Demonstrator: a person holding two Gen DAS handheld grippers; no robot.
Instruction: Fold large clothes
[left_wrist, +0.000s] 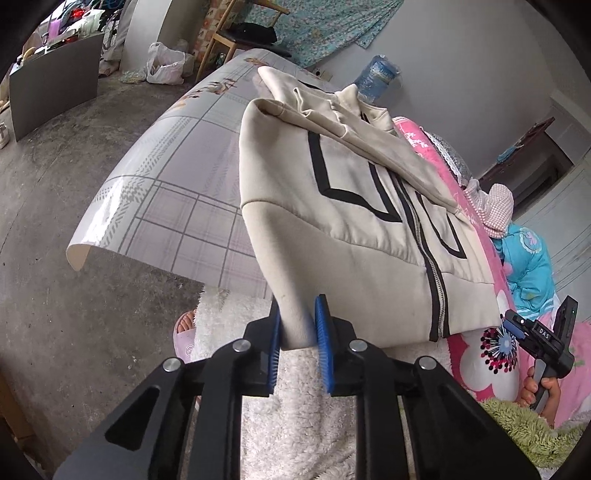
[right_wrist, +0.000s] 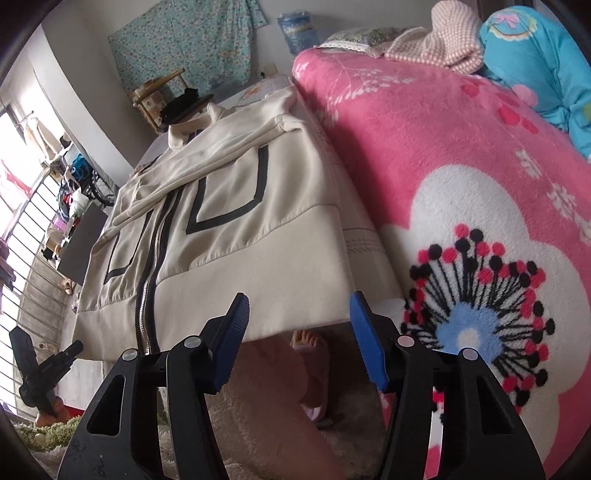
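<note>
Cream fabric with black line trim and a metal zip: the jacket (left_wrist: 354, 206) lies spread, front up, on a surface covered by a grey plaid sheet (left_wrist: 177, 206), filling the centre of my left wrist view and the centre-left of my right wrist view. One sleeve (left_wrist: 373, 147) is folded diagonally across the chest.

Left hand-held gripper (left_wrist: 301, 339), lower centre of its own view: the blue pads (left_wrist: 322, 328) pinch the jacket's near hem corner, which hangs between them over the sheet's edge.

Right hand-held gripper (right_wrist: 299, 339), lower centre of its own view: the jaws stand partly apart, with the opposite hem corner (right_wrist: 317, 295) of the jacket lying just above and between the fingertips. I cannot see the pads pressing on the cloth. This same tool appears at the lower right of the left wrist view, gripped by a hand (left_wrist: 543, 391).

Pink floral blanket (right_wrist: 461, 221): it lies just beside the jacket's edge, occupying the right half of the right wrist view. A blue printed garment (right_wrist: 535, 70) sits at its upper right corner.

White fleece (left_wrist: 306, 406) fills the bottom of the left wrist view below the jaws; a foot in a pink slipper (right_wrist: 314, 369) shows between the right jaws.
</note>
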